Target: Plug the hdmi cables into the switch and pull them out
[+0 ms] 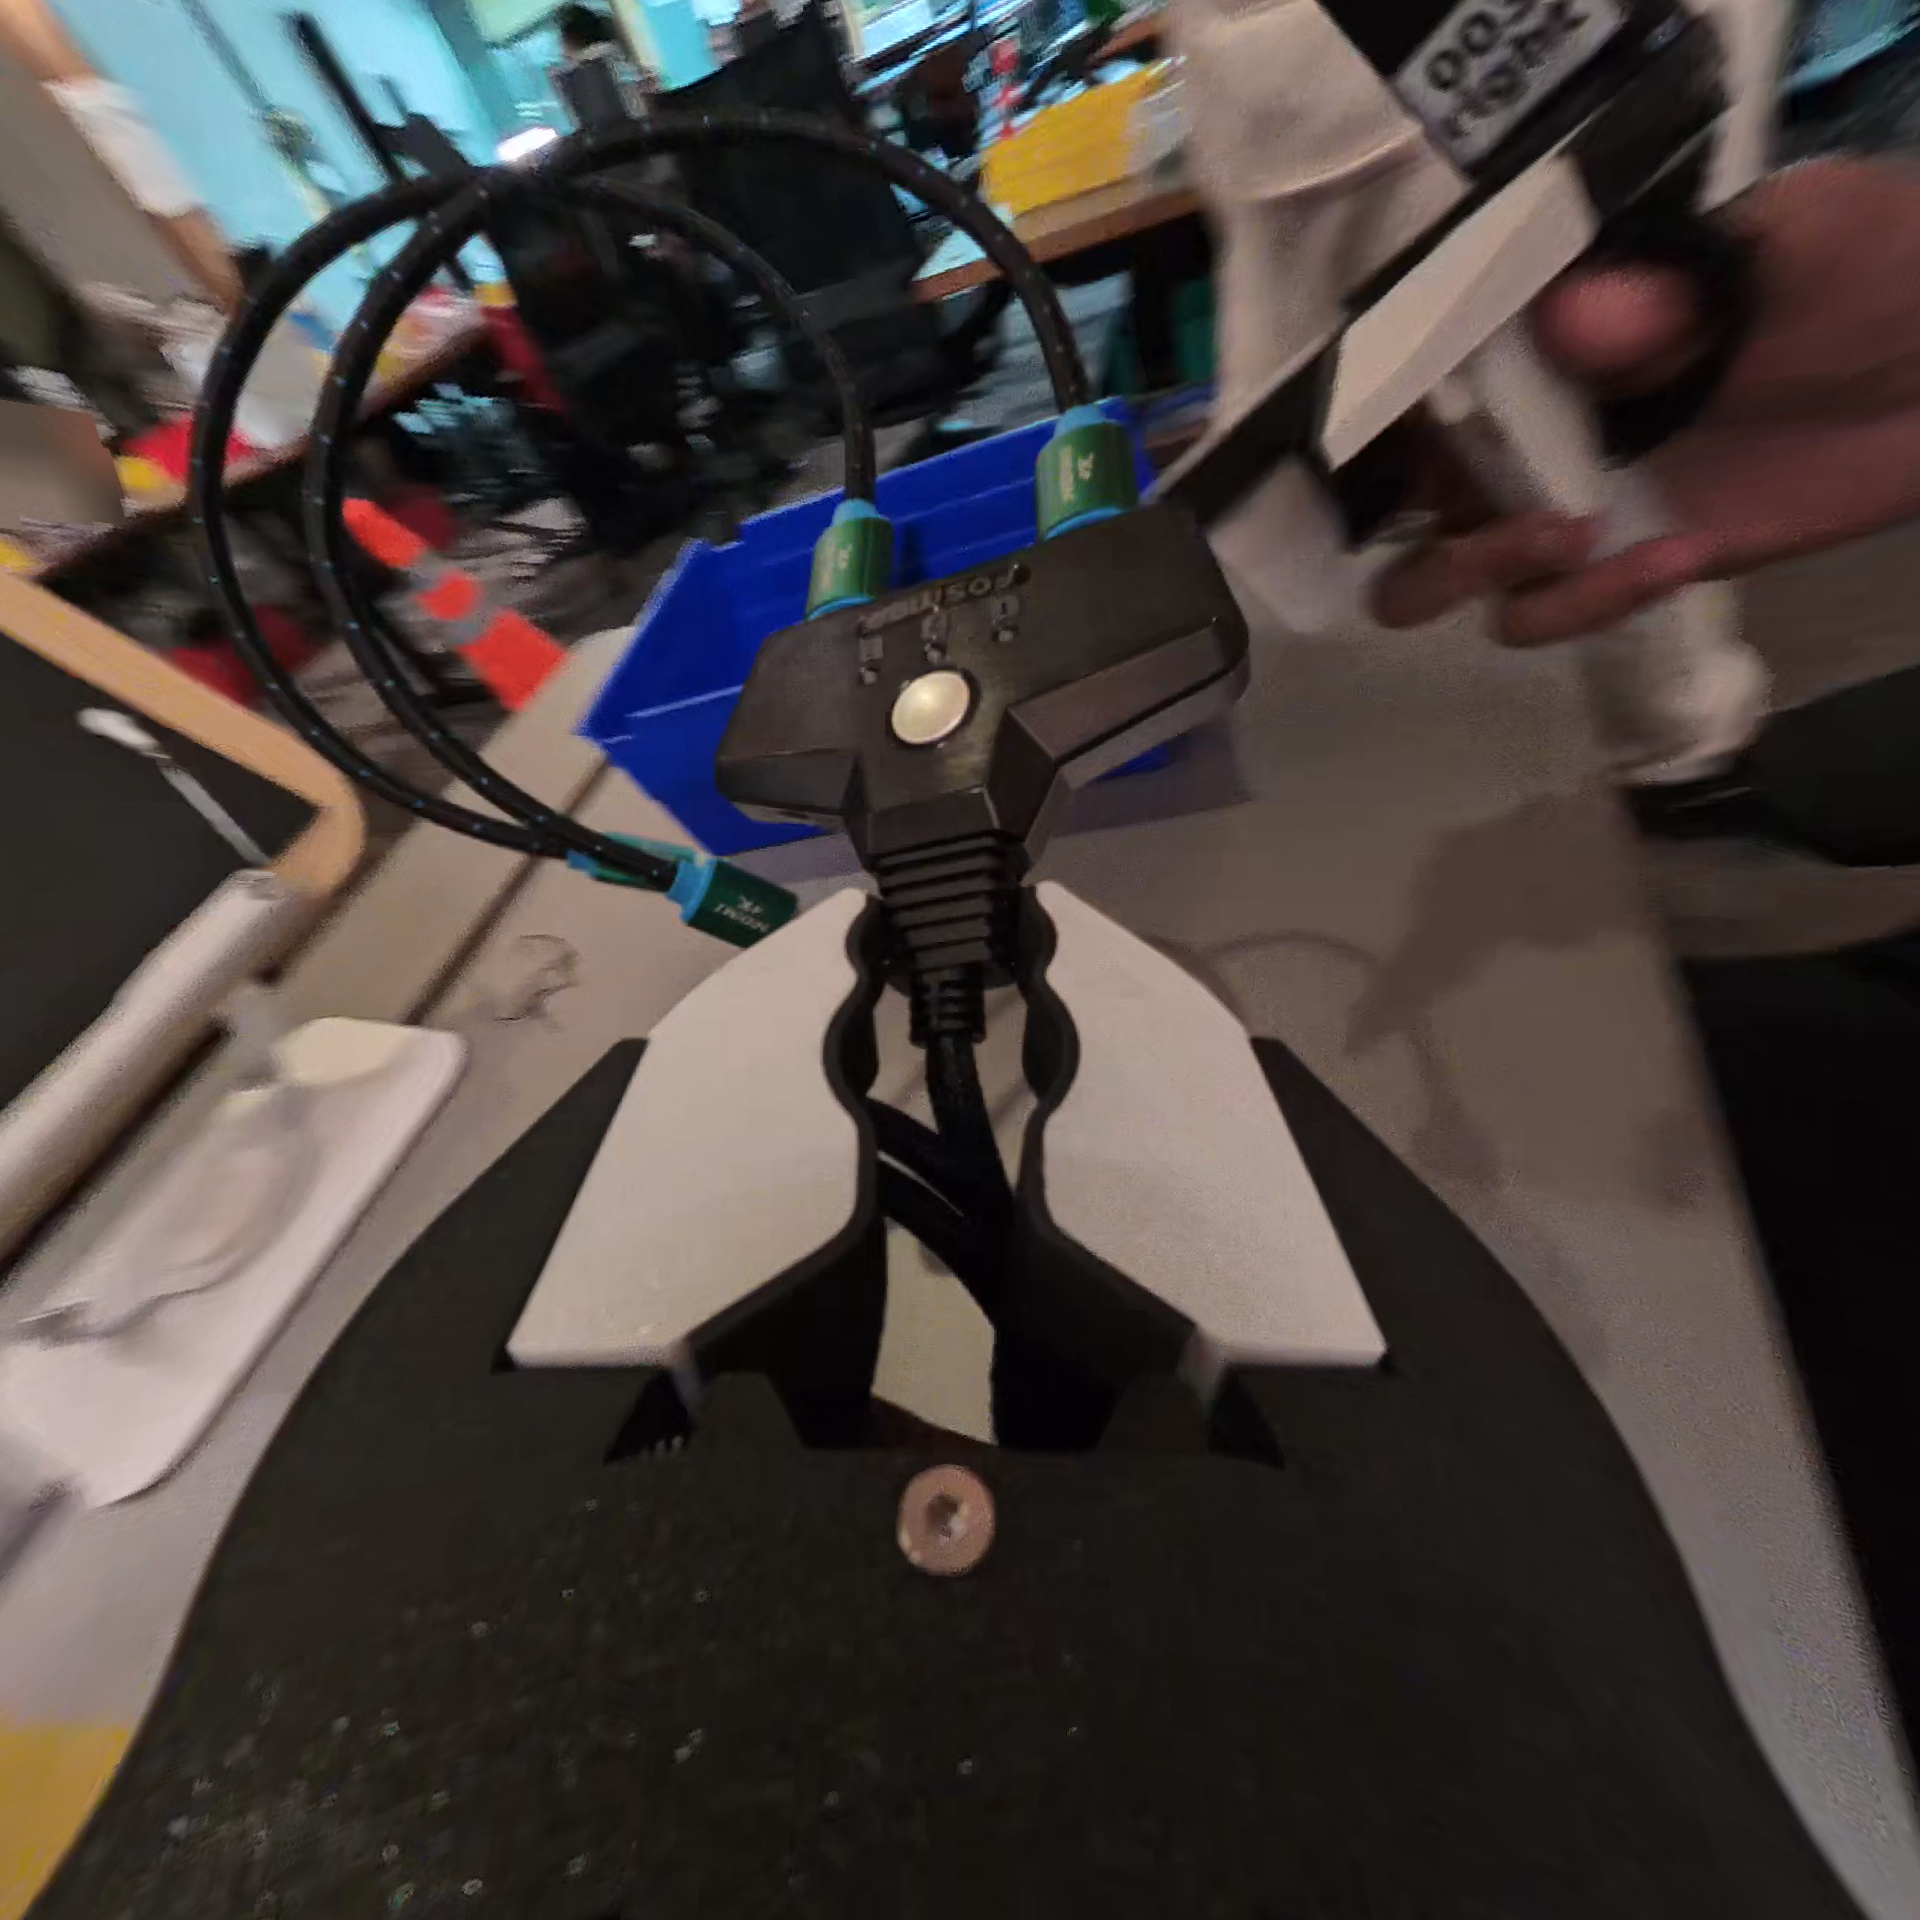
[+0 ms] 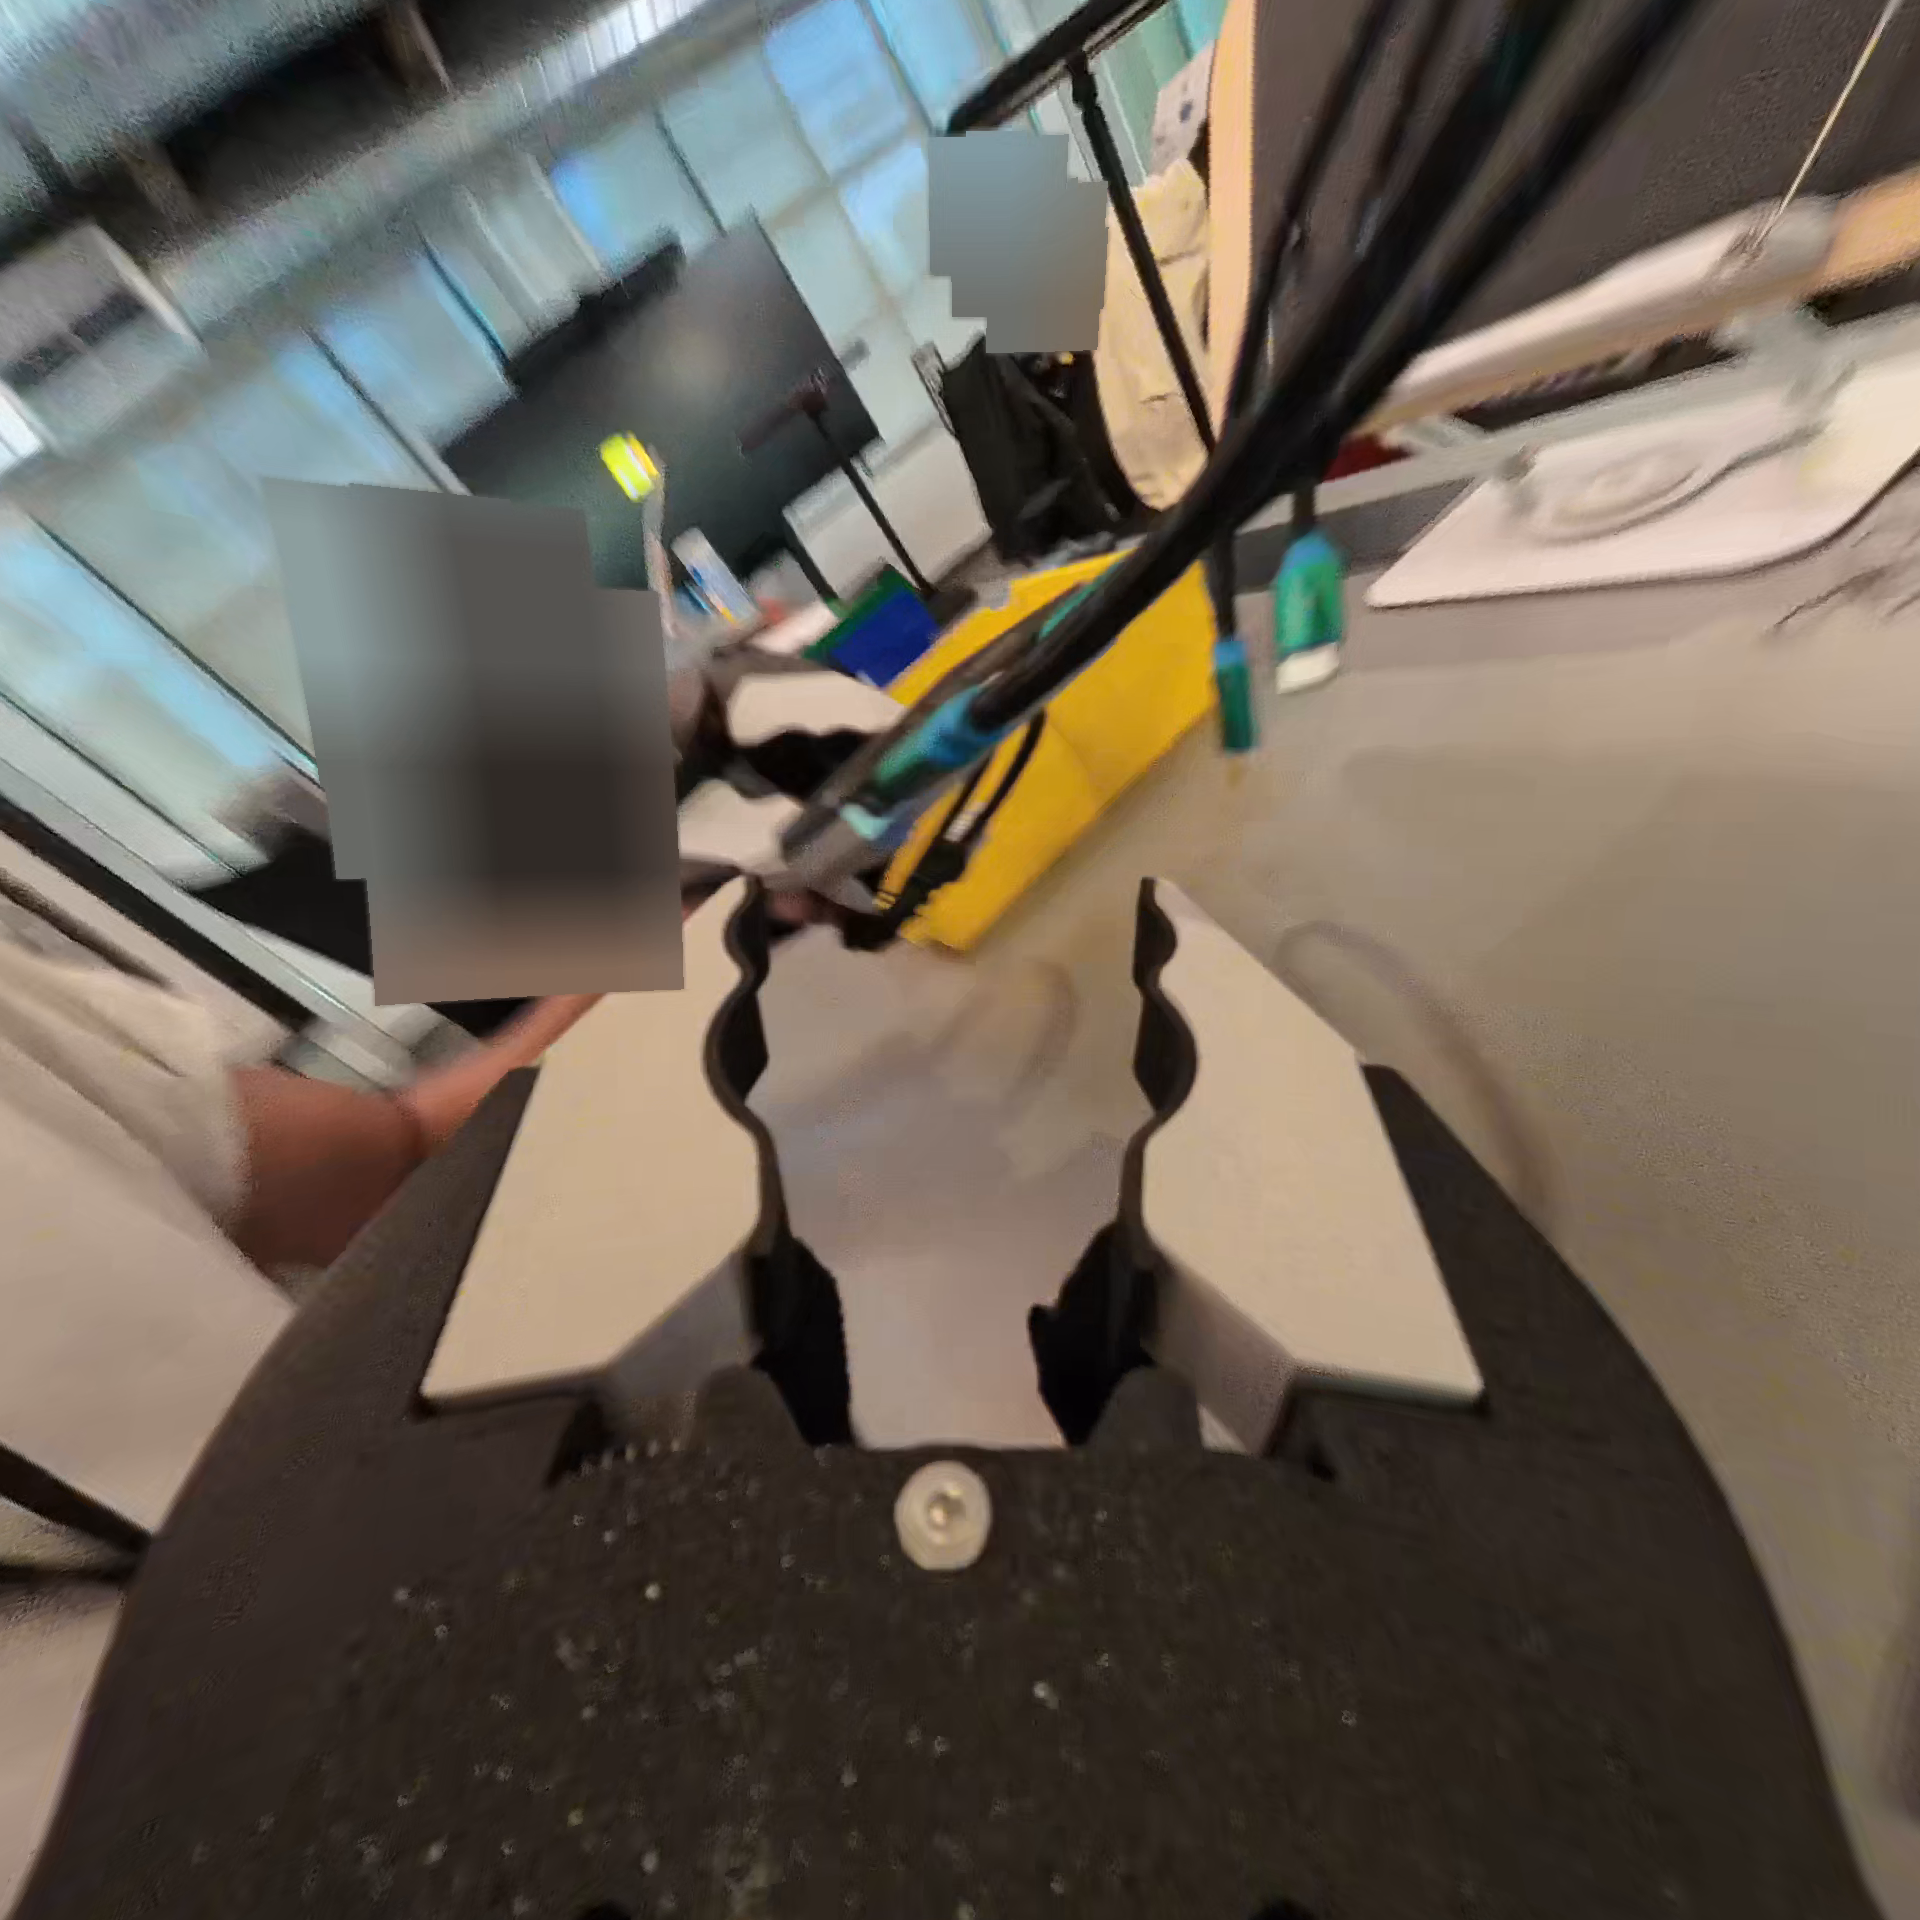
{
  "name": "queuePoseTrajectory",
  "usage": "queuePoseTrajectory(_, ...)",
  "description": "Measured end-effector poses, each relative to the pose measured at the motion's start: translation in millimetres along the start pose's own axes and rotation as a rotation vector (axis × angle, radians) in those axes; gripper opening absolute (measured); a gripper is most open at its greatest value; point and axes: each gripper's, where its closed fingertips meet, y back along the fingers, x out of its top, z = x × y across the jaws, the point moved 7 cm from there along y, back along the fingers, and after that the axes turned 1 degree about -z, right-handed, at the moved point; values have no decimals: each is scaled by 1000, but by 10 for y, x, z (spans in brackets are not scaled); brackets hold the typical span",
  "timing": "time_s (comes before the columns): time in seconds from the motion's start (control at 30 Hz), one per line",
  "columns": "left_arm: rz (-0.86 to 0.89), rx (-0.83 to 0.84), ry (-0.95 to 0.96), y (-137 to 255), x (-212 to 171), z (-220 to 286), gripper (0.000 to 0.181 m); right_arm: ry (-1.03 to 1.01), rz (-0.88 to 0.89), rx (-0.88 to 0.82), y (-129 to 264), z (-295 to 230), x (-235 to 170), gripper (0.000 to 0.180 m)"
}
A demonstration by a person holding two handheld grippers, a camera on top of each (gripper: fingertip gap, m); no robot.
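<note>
In the left wrist view my left gripper [image 1: 951,935] is shut on the ribbed neck of the black T-shaped HDMI switch [image 1: 977,665] and holds it above the table. Two green HDMI plugs sit in its far ports, one on the left [image 1: 850,561] and one on the right [image 1: 1086,483]. Their black braided cables [image 1: 270,436] loop up and to the left. A loose green plug [image 1: 732,906] hangs beside my left fingertip. My right gripper [image 2: 948,899] is open and empty above the grey table [image 2: 1455,883]. It also shows blurred at the upper right of the left wrist view [image 1: 1455,343], held by a hand [image 1: 1745,436]. Two loose green plugs [image 2: 1307,608] dangle ahead of it.
A blue bin [image 1: 727,665] stands behind the switch. A yellow bin [image 2: 1101,717] lies ahead of the right gripper. A white pad [image 1: 239,1226] lies at the left, and it also shows in the right wrist view [image 2: 1621,520]. A dark wood-edged panel [image 1: 125,790] stands at the far left. Left tips to right tips: about 9 cm.
</note>
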Motion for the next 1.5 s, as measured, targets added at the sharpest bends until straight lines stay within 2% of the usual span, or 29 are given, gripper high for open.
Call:
queuePoseTrajectory(0.07, -12, 88, -59, -111, 36, 42, 23, -233, 64, 115, -157, -32, -14, 69)
queuePoseTrajectory(0.13, -19, 145, -93, -219, 42, 114, 23, -347, 106, 125, -280, 27, 21, 64)
queuePoseTrajectory(0.2, -39, 216, -110, -292, 36, 164, 24, -393, 112, 87, -369, 91, 61, 43)
queuePoseTrajectory(0.23, -55, 231, -86, -316, 22, 166, 24, -361, 95, 26, -377, 149, 60, 24)
queuePoseTrajectory(0.33, -107, 260, -11, -336, -29, 148, 24, -344, 37, 0, -456, 222, 76, 21)
queuePoseTrajectory(0.43, -139, 301, 69, -259, -8, 132, 26, -207, -11, -99, -455, 333, 263, 20)
queuePoseTrajectory(0.5, -180, 338, 135, -178, -18, 112, 34, -131, -3, -119, -391, 353, 560, 20)
queuePoseTrajectory(0.73, -234, 364, 275, 105, -137, 82, 34, 255, 40, -253, -114, 24, 1993, 20)
queuePoseTrajectory(0.87, -296, 353, 311, 311, -473, 241, 33, 406, 118, -370, 184, 7, 2812, 20)
queuePoseTrajectory(1.0, -330, 377, 330, 567, -927, 534, 26, 475, 177, -480, 388, 398, 3221, 19)
queuePoseTrajectory(1.1, -392, 372, 330, 700, -1132, 683, 26, 438, 146, -526, 420, 930, 3043, 19)
queuePoseTrajectory(1.2, -382, 368, 329, 782, -1173, 730, 26, 419, 84, -621, 445, 1555, 2511, 20)
queuePoseTrajectory(1.27, -386, 359, 342, 792, -1200, 735, 26, 321, 28, -661, 473, 1962, 2088, 20)
queuePoseTrajectory(1.4, -395, 347, 369, 777, -1233, 722, 25, 224, -13, -764, 632, 2264, 1663, 20)
queuePoseTrajectory(1.5, -402, 339, 373, 762, -1240, 717, 25, 72, 11, -789, 761, 2384, 1688, 21)
